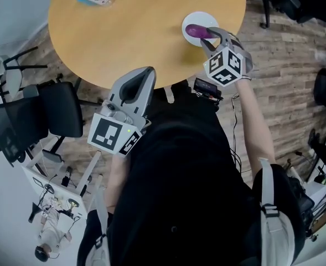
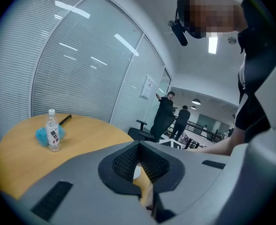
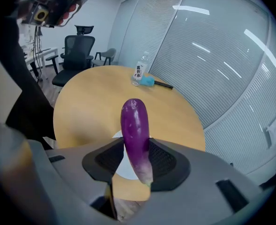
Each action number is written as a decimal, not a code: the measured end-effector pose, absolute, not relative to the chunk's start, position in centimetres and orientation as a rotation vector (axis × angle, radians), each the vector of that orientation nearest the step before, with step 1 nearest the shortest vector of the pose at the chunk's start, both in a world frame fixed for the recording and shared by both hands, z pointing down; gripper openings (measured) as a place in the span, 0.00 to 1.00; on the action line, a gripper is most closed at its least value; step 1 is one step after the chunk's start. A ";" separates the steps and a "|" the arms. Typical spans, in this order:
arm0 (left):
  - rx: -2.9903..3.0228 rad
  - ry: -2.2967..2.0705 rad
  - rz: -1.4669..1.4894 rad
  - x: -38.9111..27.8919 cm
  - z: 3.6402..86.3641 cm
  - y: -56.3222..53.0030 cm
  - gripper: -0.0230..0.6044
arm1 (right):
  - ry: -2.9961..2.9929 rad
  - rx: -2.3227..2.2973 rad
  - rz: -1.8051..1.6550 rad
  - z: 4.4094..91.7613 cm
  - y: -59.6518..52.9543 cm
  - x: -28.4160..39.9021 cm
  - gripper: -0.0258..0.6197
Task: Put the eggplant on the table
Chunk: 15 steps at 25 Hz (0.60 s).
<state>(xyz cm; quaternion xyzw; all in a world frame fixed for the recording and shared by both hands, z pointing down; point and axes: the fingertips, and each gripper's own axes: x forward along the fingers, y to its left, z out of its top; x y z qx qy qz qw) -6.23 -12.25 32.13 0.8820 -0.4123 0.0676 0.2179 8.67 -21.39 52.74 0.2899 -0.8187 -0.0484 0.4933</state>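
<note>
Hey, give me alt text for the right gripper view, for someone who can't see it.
The right gripper clamps a purple eggplant between its jaws, over a white plate near the closer edge of a round wooden table. A water bottle stands at the table's far side, with office chairs and glass walls behind.

Holds the grey plastic left gripper [image 1: 149, 71] close in front of the torso, pointing slightly below level. Keeps its 2 jaws together at the tips in the left gripper view [image 2: 138, 145], with nothing between the black ribbed pads. Shows its black-and-white marker cube [image 1: 114, 134] facing up.

Extends the bare right forearm [image 1: 255, 123] forward, nearly straight. Tilts the grey plastic right gripper [image 1: 208, 36] steeply downward. Clamps its 2 jaws on a long purple eggplant [image 3: 134, 128], gripped near the pale stem end, rounded tip standing up beyond the pads.
</note>
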 end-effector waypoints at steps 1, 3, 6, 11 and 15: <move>2.439 -1.145 0.186 -6.3 32.2 -12.2 0.06 | -1.972 0.688 -0.130 53.3 -21.4 8.6 0.31; 2.434 -1.148 0.183 -6.4 32.2 -12.2 0.06 | -1.939 0.652 -0.156 54.5 -21.6 8.6 0.31; 2.429 -1.147 0.180 -6.5 32.4 -12.2 0.05 | -1.902 0.608 -0.181 55.9 -21.7 8.5 0.31; 2.430 -1.149 0.175 -6.7 32.3 -12.2 0.06 | -1.863 0.579 -0.179 57.3 -22.0 8.4 0.31; 2.434 -1.159 0.177 -7.4 32.1 -12.0 0.06 | -1.823 0.556 -0.195 58.3 -22.0 8.2 0.30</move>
